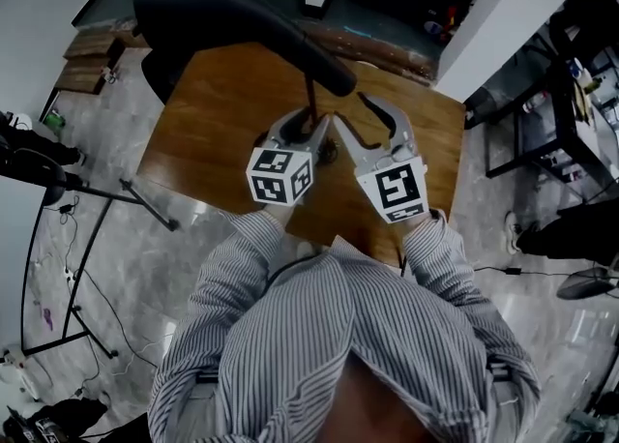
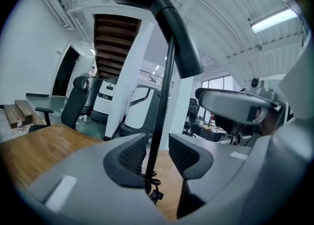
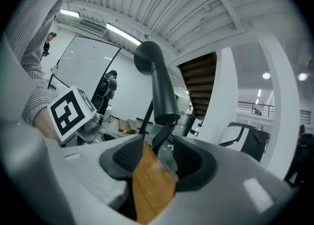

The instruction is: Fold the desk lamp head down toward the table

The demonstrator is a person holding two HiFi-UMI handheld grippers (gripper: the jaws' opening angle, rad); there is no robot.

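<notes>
Over the wooden table (image 1: 213, 132): a dark desk lamp stands near the middle of the top, with both grippers brought in at its near side.
Lamp head (image 1: 222, 6): a long, dark shade raised well above the table. Seen from the head view, its long axis runs on a slant from the joint over the table's middle out past the table's far left corner. In the left gripper view (image 2: 162, 17) it climbs up and to the left from the joint, so the free end points up and away from the table, not down at it.
Stem (image 1: 311, 103): a thin, dark rod that stands nearly upright from the table up to the joint under the head.
Left gripper (image 1: 314, 132): held about level over the table, with its jaws wide apart. Its own view (image 2: 158, 153) shows the stem (image 2: 164, 101) between the two pads, closer to the left one and not pinched by either.
Right gripper (image 1: 353, 117): just to the right of the stem over the table. Its jaws stand apart (image 3: 154, 157) with nothing gripped, only tabletop showing in the gap and the lamp head (image 3: 157, 84) beyond.
Cable (image 2: 153, 182): a small dark coil wound round the stem low down, close above the table.
</notes>
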